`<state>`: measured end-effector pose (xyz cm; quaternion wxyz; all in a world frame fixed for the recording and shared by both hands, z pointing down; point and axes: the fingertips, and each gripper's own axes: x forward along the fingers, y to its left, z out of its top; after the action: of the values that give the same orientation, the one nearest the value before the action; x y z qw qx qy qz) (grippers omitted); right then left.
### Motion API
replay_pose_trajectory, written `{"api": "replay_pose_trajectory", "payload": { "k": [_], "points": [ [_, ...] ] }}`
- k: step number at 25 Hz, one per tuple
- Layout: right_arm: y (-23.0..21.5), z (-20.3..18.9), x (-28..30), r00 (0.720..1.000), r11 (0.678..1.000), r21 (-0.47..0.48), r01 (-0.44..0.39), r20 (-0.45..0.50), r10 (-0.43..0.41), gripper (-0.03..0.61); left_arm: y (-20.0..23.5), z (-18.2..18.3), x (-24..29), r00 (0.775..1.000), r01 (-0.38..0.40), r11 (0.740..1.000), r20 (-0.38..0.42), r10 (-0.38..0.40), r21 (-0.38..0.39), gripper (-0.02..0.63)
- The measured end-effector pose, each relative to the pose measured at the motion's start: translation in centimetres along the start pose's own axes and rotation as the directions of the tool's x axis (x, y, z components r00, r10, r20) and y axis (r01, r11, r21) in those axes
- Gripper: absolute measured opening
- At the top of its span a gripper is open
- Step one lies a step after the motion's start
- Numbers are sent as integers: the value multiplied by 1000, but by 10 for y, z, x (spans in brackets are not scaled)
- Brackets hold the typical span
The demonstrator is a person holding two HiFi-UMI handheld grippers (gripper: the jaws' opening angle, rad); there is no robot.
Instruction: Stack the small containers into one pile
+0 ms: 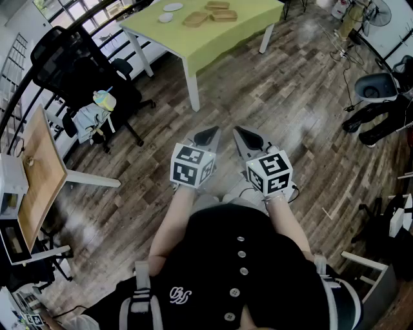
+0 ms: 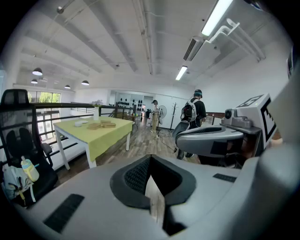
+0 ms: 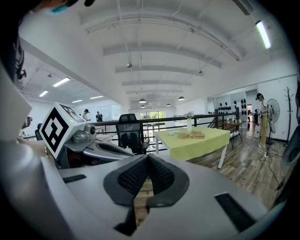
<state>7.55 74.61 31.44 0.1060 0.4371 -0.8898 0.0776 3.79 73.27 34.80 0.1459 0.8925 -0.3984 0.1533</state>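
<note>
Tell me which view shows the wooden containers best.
The head view: it shows the wooden containers from above, unstacked on the green table. Both gripper views show them far off, small and side-on.

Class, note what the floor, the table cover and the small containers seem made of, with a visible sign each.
Floor: wood or wood-look planks; grain and seams show. Table cover: probably cloth, matte yellow-green, draping over the edge. Small containers: tan, perhaps wood or bamboo; too distant to tell.
</note>
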Motion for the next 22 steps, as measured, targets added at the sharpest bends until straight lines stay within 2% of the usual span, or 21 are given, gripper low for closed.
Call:
{"api": "replay_pose_trajectory", "payload": {
  "k": [8,12,16,20,22],
  "points": [
    [3,-10,-1,999,999,34,-11,-31,12,9,-3,-6,-8,1000,0,1000,14,0,-30,11],
    [8,-10,-1,999,999,36,-36,-35,37,9,-4,0,-8,997,32,997,74,-27,-71,12],
    [8,-12,-1,998,999,33,-44,-45,45,9,-10,9,-7,992,62,996,112,-54,-68,12],
    [1,-10,-4,999,998,49,-45,3,45,9,-16,13,1,984,121,982,149,-100,-144,12],
    [-7,-12,-8,999,997,71,-40,20,39,9,-19,12,3,983,126,982,154,-104,-141,12]
  ]
}}
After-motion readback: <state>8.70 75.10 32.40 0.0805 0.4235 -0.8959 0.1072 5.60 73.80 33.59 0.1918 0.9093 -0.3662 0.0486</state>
